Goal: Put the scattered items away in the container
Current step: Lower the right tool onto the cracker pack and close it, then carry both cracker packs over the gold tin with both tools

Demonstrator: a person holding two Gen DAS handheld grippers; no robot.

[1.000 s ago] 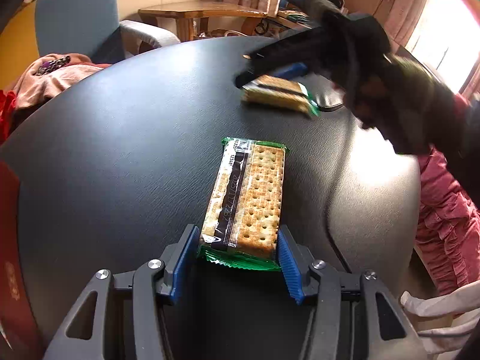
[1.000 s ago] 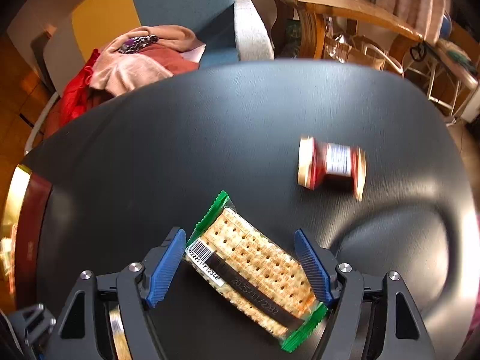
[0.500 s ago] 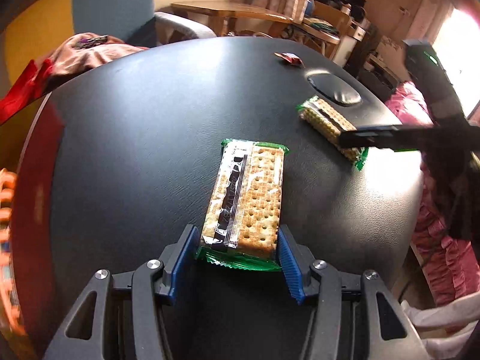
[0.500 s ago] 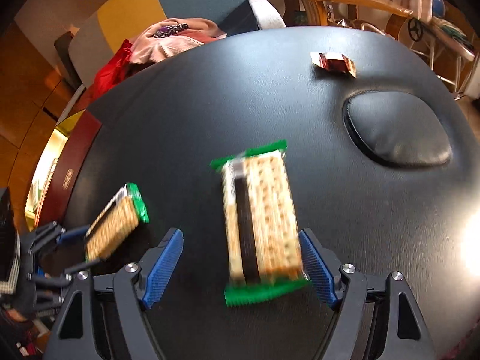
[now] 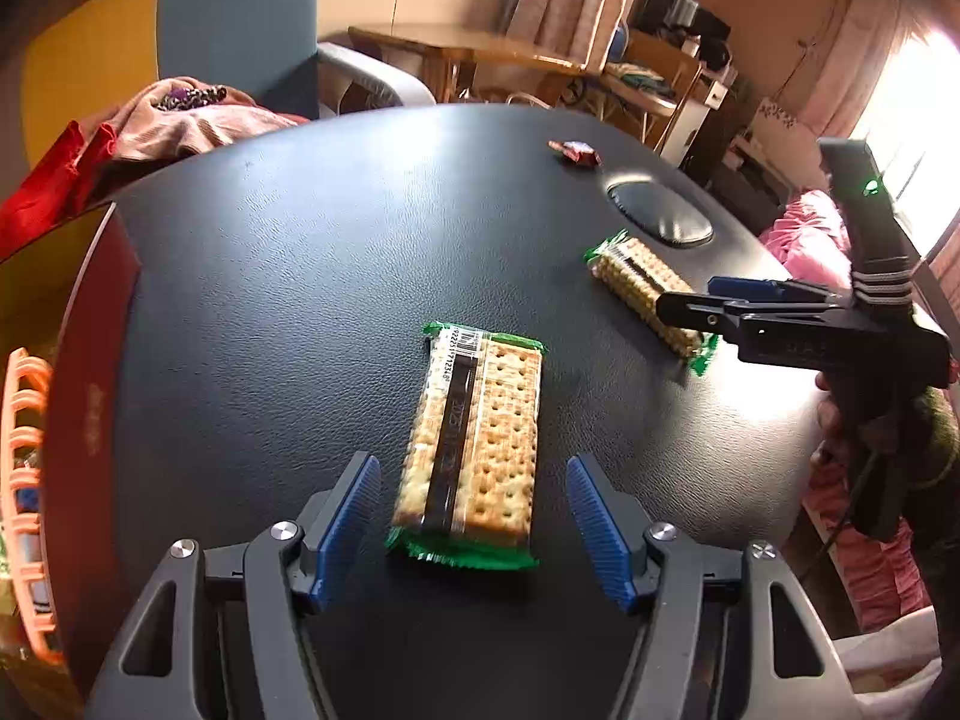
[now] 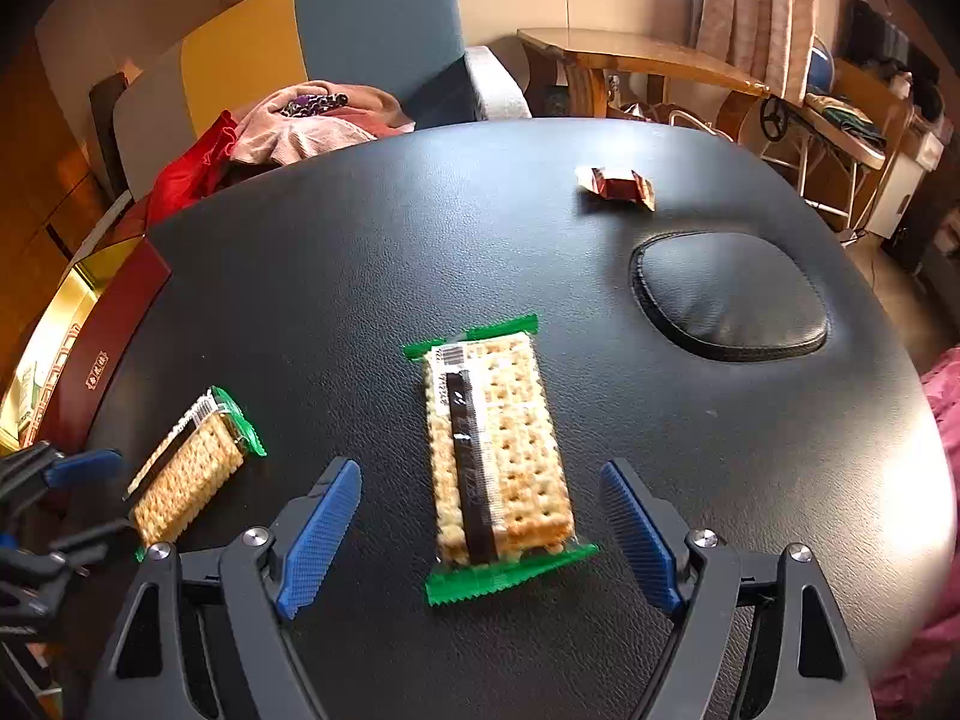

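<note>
Two green-edged cracker packs lie flat on the black table (image 5: 270, 312). In the left wrist view my left gripper (image 5: 474, 519) is open, its blue pads either side of one pack (image 5: 474, 438) without touching it. The second pack (image 5: 645, 294) lies at the right, under my right gripper (image 5: 690, 306). In the right wrist view my right gripper (image 6: 480, 531) is open around that pack (image 6: 495, 450); the other pack (image 6: 186, 474) lies at the left by the left gripper (image 6: 78, 498). A small red wrapped sweet (image 6: 615, 186) lies farther back.
A dark red box (image 6: 105, 336) with a gold inside stands at the table's left edge. An orange basket rim (image 5: 27, 480) shows at the far left. An oval cushion inset (image 6: 729, 294) sits at the right. A chair with clothes (image 6: 306, 126) stands behind.
My left gripper has opened and let go of its cracker pack, which now lies on the table. The right gripper has settled over its own pack, jaws still open.
</note>
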